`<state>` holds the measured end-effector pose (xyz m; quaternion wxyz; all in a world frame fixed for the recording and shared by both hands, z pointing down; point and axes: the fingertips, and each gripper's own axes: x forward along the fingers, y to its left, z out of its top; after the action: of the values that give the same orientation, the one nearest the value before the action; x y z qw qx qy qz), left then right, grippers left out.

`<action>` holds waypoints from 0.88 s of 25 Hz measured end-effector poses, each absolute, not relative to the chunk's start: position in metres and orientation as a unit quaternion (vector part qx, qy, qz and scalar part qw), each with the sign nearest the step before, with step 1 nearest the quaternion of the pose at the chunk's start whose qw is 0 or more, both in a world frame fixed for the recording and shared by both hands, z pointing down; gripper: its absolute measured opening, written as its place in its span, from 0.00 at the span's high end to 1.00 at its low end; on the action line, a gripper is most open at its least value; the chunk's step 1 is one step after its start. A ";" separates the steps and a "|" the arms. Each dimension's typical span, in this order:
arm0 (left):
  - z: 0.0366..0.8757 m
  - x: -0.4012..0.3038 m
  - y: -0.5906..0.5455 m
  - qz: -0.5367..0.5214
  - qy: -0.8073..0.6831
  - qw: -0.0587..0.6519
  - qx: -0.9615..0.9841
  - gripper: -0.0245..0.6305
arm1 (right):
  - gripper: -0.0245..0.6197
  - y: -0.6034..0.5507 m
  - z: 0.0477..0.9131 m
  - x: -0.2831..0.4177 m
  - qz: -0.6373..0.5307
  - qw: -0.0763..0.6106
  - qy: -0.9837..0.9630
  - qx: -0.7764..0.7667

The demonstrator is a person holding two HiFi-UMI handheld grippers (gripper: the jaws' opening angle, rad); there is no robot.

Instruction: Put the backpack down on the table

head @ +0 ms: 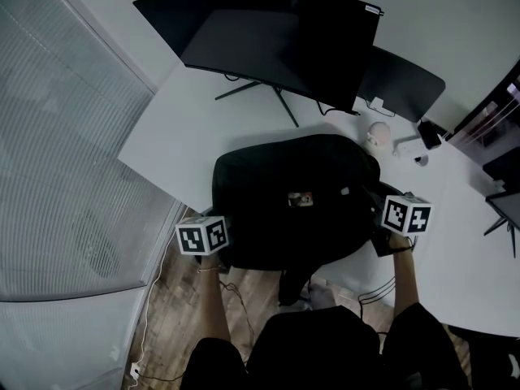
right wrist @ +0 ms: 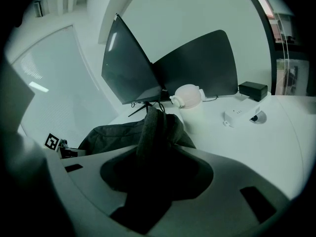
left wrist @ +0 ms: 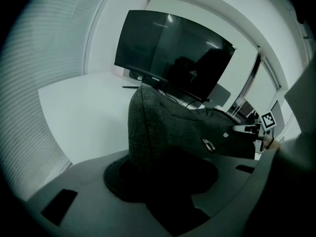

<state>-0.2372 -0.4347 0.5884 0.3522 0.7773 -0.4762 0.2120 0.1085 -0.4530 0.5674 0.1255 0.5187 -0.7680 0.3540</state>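
White table (head: 183, 132) bears a black backpack (head: 276, 177), contents hidden.

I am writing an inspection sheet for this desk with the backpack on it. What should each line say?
Surface: white table, matte, no spills seen.
Job's things: black backpack lies on the table at its near edge.
Clutter: curved monitor, second monitor, white round object, white power strip, black box.
Grippers: left gripper has backpack fabric between its jaws, grip unclear; right gripper is closed on a fold.
Cables: cables behind the monitors.
Surroundings: window blind, wooden floor.
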 end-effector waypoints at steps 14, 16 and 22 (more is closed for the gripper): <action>0.599 -0.250 -0.438 0.232 -0.520 0.361 0.738 0.59 | 0.64 -0.457 0.581 0.122 0.349 0.166 -0.739 0.551; 0.599 -0.252 -0.439 0.235 -0.527 0.358 0.734 0.57 | 0.61 -0.458 0.580 0.124 0.344 0.166 -0.737 0.558; 0.584 -0.270 -0.442 0.209 -0.568 0.327 0.726 0.52 | 0.60 -0.461 0.567 0.131 0.317 0.141 -0.741 0.575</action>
<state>-0.2699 -0.4425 0.5844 0.3273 0.7259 -0.5677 0.2090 0.1306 -0.4613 0.5666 0.1415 0.5745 -0.7413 0.3169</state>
